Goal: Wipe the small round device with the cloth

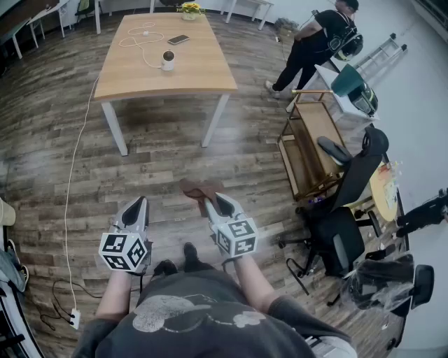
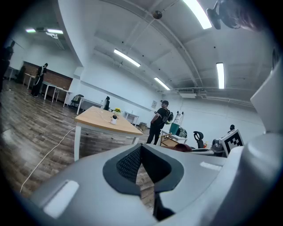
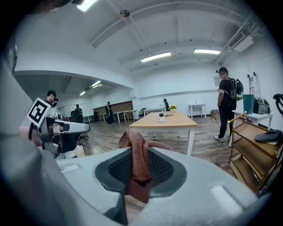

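Observation:
The small round white device (image 1: 168, 60) stands on a wooden table (image 1: 203, 70) far ahead, also seen small in the left gripper view (image 2: 114, 118) and the right gripper view (image 3: 162, 117). My right gripper (image 1: 213, 202) is shut on a reddish-brown cloth (image 1: 198, 189), which drapes over its jaws (image 3: 138, 152). My left gripper (image 1: 139, 205) is shut with nothing in it (image 2: 140, 164). Both grippers hang over the wood floor, well short of the table.
A white cable (image 1: 137, 38), a phone (image 1: 178, 40) and a small flower pot (image 1: 190, 8) share the table. A wooden cart (image 1: 308, 150) and black office chairs (image 1: 346, 210) stand to the right. A person (image 1: 311, 45) stands beyond the cart. A cord (image 1: 73, 182) trails on the floor.

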A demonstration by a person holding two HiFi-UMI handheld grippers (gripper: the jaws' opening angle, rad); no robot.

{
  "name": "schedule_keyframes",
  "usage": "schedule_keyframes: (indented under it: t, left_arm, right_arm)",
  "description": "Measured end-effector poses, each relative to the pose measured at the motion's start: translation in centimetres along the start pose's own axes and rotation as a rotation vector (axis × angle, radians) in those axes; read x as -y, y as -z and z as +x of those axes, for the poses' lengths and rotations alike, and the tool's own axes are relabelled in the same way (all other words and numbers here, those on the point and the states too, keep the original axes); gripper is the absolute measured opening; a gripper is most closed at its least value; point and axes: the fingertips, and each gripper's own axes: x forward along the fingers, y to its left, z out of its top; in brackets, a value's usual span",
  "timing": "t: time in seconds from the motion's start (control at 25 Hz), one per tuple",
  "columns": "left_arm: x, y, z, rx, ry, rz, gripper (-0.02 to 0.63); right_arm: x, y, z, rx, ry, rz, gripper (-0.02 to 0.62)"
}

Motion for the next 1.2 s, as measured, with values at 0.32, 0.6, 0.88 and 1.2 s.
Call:
schedule_keyframes:
  t: [0.32, 0.6, 0.88, 1.2]
  left_arm:
    - [1.1, 0.2, 1.0, -0.016, 0.004, 0.011, 0.018]
    - [2.8, 0.4, 3.2, -0.023, 0.015, 0.014, 0.018]
    - [3.7, 0.3, 5.5, -0.044, -0.002, 0.028, 0.018]
    - [3.5, -0.9, 8.0, -0.023, -0.070, 0.029, 0.018]
  right_arm:
    - [0.9, -0.8, 0.8, 0.003, -0.023, -0.012, 0.071]
    - [4.1, -0.6, 0.6, 0.000, 0.001, -0.015, 0.071]
    - [7.5, -0.7, 1.4, 0.016, 0.000, 0.025, 0.072]
    - [9.7, -2.3, 3.6, 0.027, -0.089, -0.034, 0.073]
